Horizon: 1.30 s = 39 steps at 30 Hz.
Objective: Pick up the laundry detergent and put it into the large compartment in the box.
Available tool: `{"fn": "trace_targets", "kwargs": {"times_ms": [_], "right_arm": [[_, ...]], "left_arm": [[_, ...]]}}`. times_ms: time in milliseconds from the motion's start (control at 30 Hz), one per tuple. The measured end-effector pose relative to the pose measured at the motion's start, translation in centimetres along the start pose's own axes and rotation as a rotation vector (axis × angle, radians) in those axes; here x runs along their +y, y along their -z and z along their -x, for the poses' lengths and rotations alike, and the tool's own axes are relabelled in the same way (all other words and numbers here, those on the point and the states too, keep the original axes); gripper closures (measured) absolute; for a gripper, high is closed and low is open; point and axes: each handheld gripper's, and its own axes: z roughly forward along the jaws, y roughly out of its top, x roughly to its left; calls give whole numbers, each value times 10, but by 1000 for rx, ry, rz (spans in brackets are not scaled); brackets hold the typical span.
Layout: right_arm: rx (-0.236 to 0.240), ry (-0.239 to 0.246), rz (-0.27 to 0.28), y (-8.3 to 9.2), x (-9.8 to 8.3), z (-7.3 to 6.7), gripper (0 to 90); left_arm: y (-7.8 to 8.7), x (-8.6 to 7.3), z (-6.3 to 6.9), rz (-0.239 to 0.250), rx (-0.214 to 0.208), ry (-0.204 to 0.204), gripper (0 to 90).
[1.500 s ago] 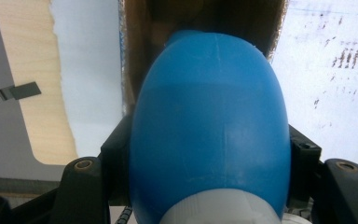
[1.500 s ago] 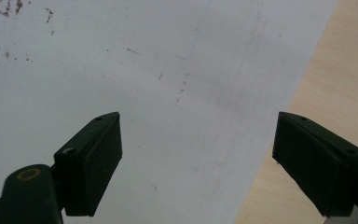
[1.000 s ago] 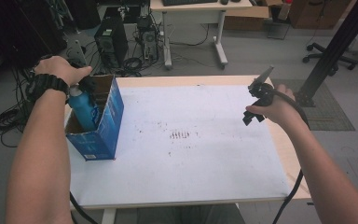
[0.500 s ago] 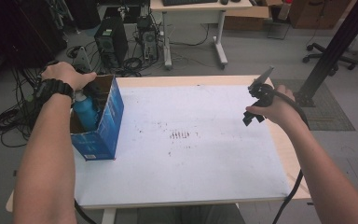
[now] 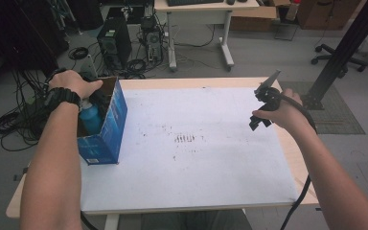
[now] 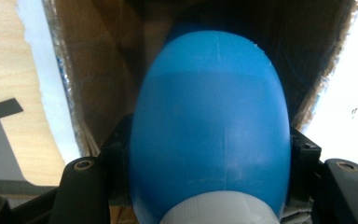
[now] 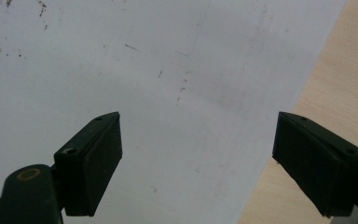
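Observation:
A blue bottle (image 6: 209, 126) with a white cap (image 6: 219, 210) fills the left gripper view. My left gripper (image 6: 209, 156) is shut on its sides, and the bottle's far end points down into an open cardboard box (image 6: 98, 93). In the high view that bottle (image 5: 90, 119) stands inside the blue box (image 5: 106, 132) at the table's left edge, under the person's left hand (image 5: 72, 82). My right gripper (image 5: 261, 111) hovers over the right side of the table. In its own view the right gripper (image 7: 198, 161) is open, with nothing between the jaws, above the white sheet (image 7: 168, 70).
A white sheet (image 5: 196, 143) with dark smudges covers most of the wooden table (image 5: 297, 158). The bare wood edge (image 7: 317, 79) lies just right of the right gripper. Computer towers, cables and a desk stand on the floor beyond the table.
The left hand has shifted slightly right and lowered the blue bottle deeper into the box. The right gripper has stayed in place.

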Motion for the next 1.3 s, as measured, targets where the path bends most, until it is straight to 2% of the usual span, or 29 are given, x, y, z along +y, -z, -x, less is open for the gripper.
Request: {"fn": "trace_targets", "kwargs": {"times_ms": [267,767,1300], "right_arm": [[-2,8,-4,-2,1,-2,158],[-8,13,-3,-2,1,-3,158],[-5,14,4,0,-1,-3,158]], "left_arm": [[-9,1,-1,-8,10,-6,372],[-24,2,-1,-8,-3,-18,372],[-26,1,1,-1,3,-25,370]]}}
